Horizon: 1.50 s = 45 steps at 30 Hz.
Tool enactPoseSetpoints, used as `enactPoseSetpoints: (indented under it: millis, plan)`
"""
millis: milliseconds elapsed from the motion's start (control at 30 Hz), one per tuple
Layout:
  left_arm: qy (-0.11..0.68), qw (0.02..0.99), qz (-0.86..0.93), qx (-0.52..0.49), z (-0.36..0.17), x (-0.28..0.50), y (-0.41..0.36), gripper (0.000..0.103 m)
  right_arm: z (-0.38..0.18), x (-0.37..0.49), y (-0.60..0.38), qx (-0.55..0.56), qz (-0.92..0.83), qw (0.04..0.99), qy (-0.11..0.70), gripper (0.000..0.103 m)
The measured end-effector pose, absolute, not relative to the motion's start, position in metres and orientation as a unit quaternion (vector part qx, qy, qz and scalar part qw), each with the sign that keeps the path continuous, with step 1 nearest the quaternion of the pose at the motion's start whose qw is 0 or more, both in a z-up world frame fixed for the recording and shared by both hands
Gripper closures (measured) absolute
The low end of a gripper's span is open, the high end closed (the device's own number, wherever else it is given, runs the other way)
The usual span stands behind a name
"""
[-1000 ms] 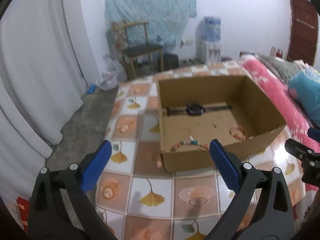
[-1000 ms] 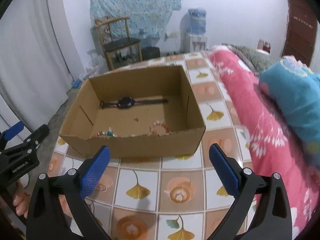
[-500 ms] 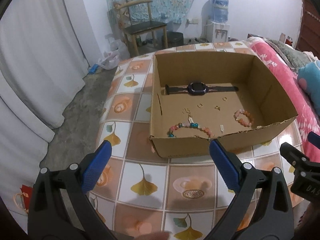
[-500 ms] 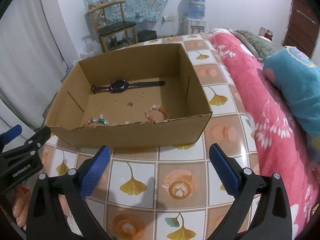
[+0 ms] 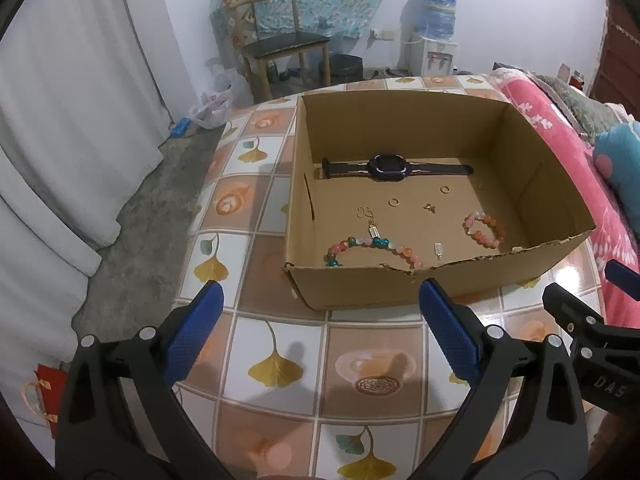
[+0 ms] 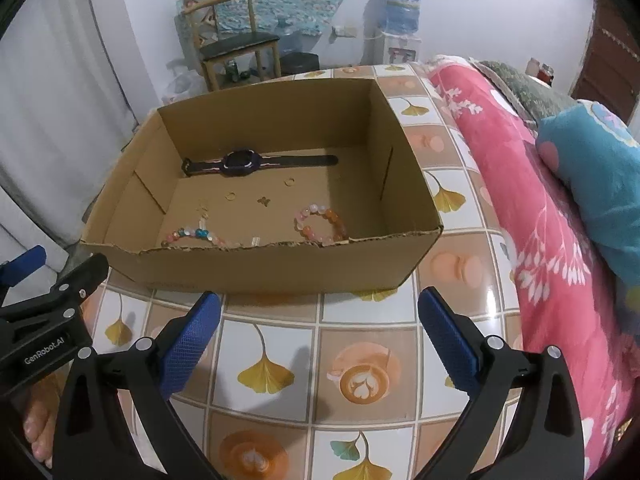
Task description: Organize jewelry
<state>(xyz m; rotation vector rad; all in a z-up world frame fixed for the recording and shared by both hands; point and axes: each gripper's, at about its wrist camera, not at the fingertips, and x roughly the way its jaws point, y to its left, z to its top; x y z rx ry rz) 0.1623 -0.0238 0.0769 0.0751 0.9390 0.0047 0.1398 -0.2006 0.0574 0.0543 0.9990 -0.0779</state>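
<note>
Jewelry spread out in the box, both claws empty and waiting in front of it.

All the pieces lie on the floor of the open brown cardboard box [image 5: 432, 284] at the centre of the frame, on the tile-patterned bench [image 5: 280, 340]: a dark purple wristwatch [image 5: 390, 166] stretched along the back, small gold rings [image 5: 394, 202] mid-floor, a multicoloured bead bracelet [image 5: 372, 246] by the near wall, a pink-and-orange bead bracelet [image 5: 484, 230] to its right. Each sits apart, loosely in rows. That fits either a finished sort or pieces awaiting one. The left claw [image 5: 320, 332] and right claw [image 6: 320, 332] gape wide at the lower edge, holding nothing.
</note>
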Motion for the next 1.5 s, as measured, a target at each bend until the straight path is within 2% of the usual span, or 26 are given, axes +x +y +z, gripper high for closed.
enactPoseSetpoints:
  millis: [1500]
  plan:
    - [0.453, 0.891, 0.002, 0.011, 0.077, 0.1609, -0.015, 0.008, 0.0625, 0.1423, -0.1945, 0.019, -0.04, 0.879, 0.475, 0.007]
